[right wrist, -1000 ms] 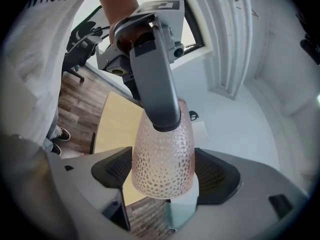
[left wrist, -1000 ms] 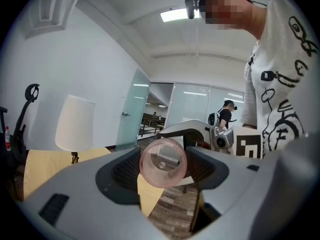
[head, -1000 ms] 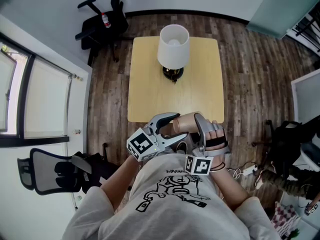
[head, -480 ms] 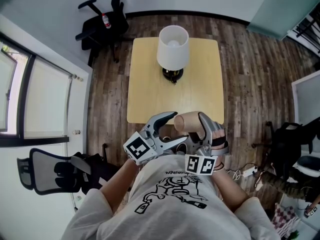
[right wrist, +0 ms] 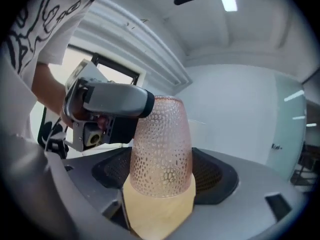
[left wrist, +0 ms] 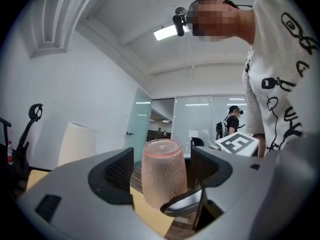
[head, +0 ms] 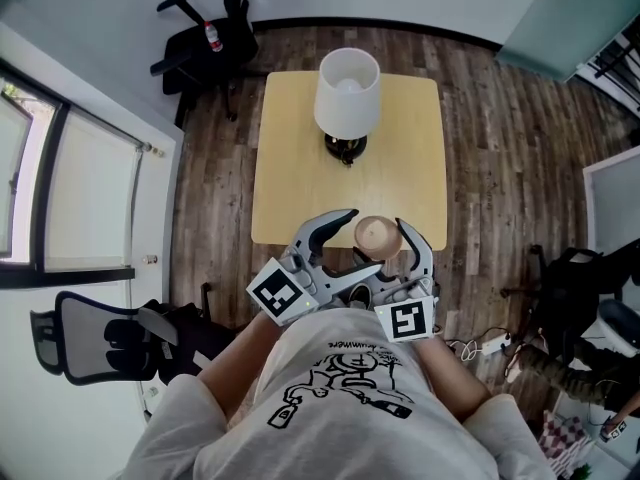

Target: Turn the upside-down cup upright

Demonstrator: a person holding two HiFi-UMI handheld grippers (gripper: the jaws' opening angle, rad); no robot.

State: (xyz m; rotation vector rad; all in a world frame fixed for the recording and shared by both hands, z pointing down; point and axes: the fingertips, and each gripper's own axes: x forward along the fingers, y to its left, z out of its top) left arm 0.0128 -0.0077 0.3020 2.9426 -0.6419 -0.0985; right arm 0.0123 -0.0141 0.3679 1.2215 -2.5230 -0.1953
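Note:
The pink dimpled cup (head: 377, 236) hangs in the air above the near edge of the yellow table (head: 300, 168). It stands on end, with its closed base up in the left gripper view (left wrist: 163, 171). My right gripper (head: 392, 255) is shut on the cup, and its dark pads (right wrist: 215, 176) press on both sides of the cup's lower body (right wrist: 161, 156). My left gripper (head: 356, 246) also has the cup between its jaws, but they are opening. A small gap shows on each side between its pads (left wrist: 119, 173) and the cup.
A lamp with a white shade (head: 347, 93) stands at the table's far middle. A black office chair (head: 205, 43) is at the far left corner, and another (head: 100, 338) is on the floor at my left. Wood floor surrounds the table.
The cup swung from lying sideways between both grippers to standing on end as the right gripper rolled. Both hands rose a little. The left jaws spread away from the cup.

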